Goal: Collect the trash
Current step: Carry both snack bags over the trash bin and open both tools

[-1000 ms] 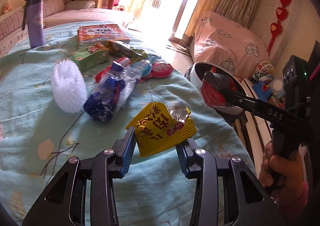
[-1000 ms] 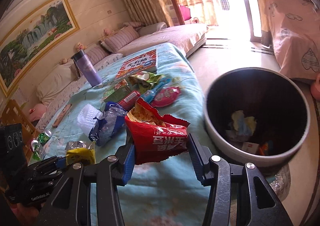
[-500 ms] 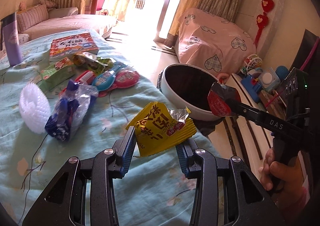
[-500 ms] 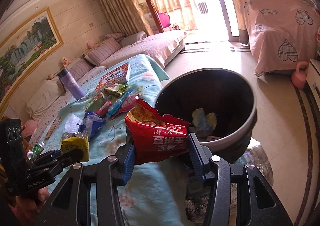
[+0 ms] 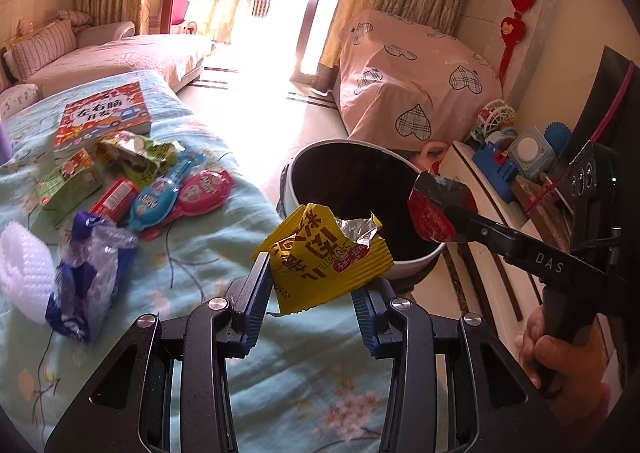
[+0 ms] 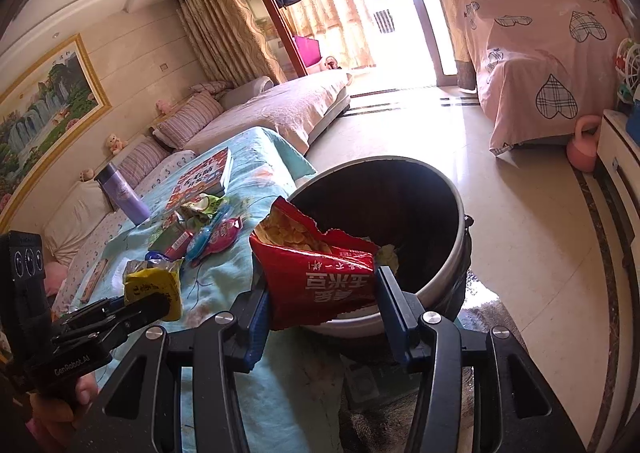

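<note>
The left tongs are clamped on a crumpled yellow snack wrapper, its foil lining torn open at the top, the blue pads pinching its lower edges from both sides. The right tongs are clamped on a red chip bag, standing mouth-up with chips visible inside.

The relation that matters is each load to the trash bin. Ahead of the left tongs and slightly to their right, the bin's white rim sits just beyond the wrapper; the wrapper appears over the rim's near edge, above the tabletop cloth. For the right tongs the bin lies directly ahead, its dark mouth opening behind the bag, so the right hand looks the nearer to a drop. The bag's long axis runs across the tongs, roughly along the near rim.

Only the right wrist view looks down into the bin, showing a scrap of pale paper at the bottom. Only the left wrist view shows the red bag from the side, hanging over the bin's far-right rim. Beyond and left of both tongs, more litter remains on the cloth: a blue plastic bag, pink and blue round packets, a green carton and a picture book.
</note>
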Demonstrator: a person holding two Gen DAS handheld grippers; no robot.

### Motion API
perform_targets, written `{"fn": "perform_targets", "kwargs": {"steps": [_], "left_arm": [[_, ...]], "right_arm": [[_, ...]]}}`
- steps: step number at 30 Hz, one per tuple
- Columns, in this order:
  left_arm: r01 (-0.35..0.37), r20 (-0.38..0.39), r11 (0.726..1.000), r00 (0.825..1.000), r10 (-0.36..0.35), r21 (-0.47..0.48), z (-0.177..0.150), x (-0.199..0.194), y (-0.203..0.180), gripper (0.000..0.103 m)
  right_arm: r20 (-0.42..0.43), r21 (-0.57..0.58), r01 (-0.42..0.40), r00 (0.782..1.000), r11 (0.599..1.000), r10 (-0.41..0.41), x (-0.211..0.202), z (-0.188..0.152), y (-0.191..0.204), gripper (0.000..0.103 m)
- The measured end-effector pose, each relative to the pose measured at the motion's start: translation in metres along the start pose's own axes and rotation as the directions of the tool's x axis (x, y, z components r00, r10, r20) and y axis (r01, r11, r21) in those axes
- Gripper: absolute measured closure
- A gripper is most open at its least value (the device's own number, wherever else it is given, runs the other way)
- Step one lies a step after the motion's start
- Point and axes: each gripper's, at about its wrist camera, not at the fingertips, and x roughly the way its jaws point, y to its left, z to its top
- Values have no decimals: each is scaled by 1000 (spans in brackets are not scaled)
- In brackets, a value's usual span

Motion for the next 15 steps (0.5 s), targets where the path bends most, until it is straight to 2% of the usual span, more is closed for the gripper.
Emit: {"fn": "perform_targets", "kwargs": {"steps": [15], "left_arm": [[18,-50,999,999,-16,41,32,52,-21,65]], "right_arm": [[-27,5,35,999,999,-35,24,27,-23,52]]}}
